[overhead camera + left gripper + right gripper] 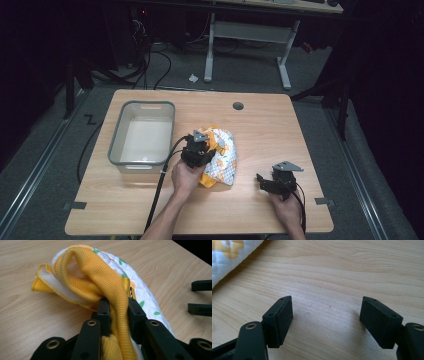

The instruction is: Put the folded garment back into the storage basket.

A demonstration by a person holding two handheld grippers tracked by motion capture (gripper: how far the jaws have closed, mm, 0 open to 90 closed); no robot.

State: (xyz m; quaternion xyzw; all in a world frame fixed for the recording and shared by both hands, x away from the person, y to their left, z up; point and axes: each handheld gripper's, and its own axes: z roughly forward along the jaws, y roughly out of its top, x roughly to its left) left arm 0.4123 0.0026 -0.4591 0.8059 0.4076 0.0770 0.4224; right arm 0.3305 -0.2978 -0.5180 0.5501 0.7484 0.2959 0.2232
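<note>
A quilted white garment (223,155) with orange prints and yellow ribbed trim (100,282) lies bunched at the table's middle. My left gripper (116,306) is shut on the yellow ribbed band, which is pinched between its two black jaws; from above, the left gripper (197,147) sits over the garment's left side. My right gripper (325,315) stands open low over bare wood, nothing between its pads. In the high view the right gripper (267,182) rests near the front right, apart from the cloth. A corner of the garment (227,255) lies at the upper left of the right gripper view.
A grey plastic bin (142,134) stands on the table's left half, right beside the left gripper. A round cable hole (238,106) lies near the far edge. The right gripper's jaws (201,297) appear at the right edge of the left gripper view.
</note>
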